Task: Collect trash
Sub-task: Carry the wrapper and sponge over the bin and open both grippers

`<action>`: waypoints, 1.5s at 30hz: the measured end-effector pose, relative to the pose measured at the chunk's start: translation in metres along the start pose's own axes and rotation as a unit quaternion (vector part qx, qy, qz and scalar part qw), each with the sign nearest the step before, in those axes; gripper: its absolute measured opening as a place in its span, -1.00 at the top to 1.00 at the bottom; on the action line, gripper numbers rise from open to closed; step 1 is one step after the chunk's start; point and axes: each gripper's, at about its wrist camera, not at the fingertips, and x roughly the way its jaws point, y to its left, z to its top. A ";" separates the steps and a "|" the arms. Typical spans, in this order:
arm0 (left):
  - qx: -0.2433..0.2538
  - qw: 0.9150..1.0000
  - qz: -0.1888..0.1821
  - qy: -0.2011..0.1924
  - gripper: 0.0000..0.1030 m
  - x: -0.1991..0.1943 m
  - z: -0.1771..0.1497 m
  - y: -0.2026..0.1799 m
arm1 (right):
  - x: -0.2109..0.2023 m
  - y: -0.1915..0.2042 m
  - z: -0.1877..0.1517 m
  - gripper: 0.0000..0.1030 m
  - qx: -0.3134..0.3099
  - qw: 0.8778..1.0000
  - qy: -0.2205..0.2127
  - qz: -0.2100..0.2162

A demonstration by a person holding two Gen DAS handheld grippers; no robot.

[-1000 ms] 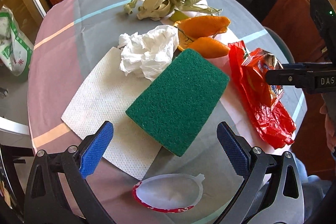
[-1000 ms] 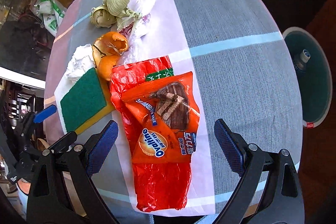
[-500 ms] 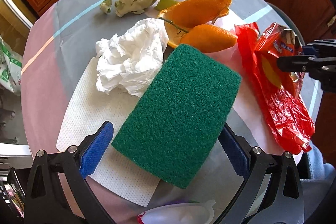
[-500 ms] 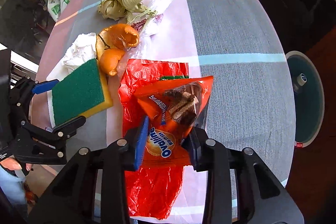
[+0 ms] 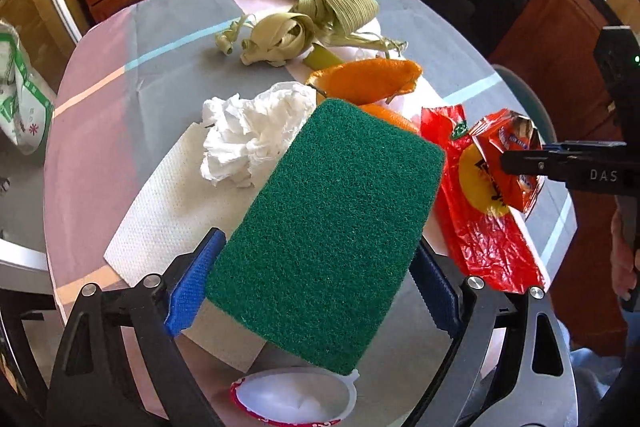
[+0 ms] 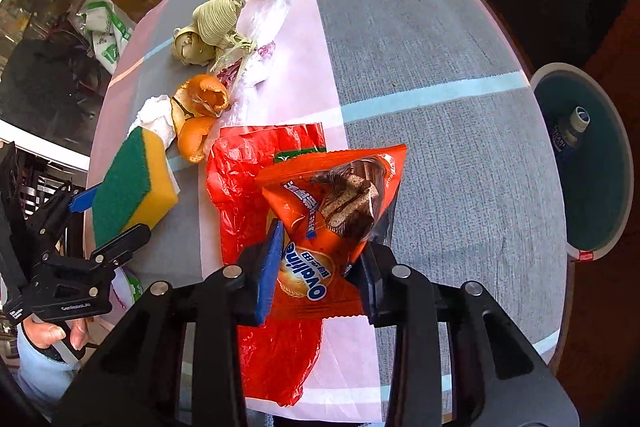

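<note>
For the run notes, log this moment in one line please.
right gripper: shut on Ovaltine wrapper | left gripper: closing on green sponge, pads touching | bin: beside table

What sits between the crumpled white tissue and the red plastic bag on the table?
The orange peels lie between the tissue and the red bag, clearest in the right wrist view.

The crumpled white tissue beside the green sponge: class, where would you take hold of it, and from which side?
Grip the crumpled white tissue across its raised, bunched middle, coming from above. It sits in a loose heap on the flat paper towel, so folds stand up to pinch. Approach from its open left side; the sponge and orange peel crowd the right.
</note>
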 end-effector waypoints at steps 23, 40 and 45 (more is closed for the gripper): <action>0.081 0.995 -0.054 -0.037 -0.75 -0.025 0.076 -0.151 | -0.104 -0.165 -0.009 0.37 0.143 0.982 -0.121 0.025; 0.215 0.973 -0.081 0.035 -0.75 0.072 0.131 -0.338 | -0.146 -0.310 -0.033 0.37 0.246 0.955 -0.164 0.004; 0.238 0.966 -0.088 0.052 -0.76 0.096 0.133 -0.361 | -0.153 -0.331 -0.035 0.36 0.260 0.951 -0.166 -0.006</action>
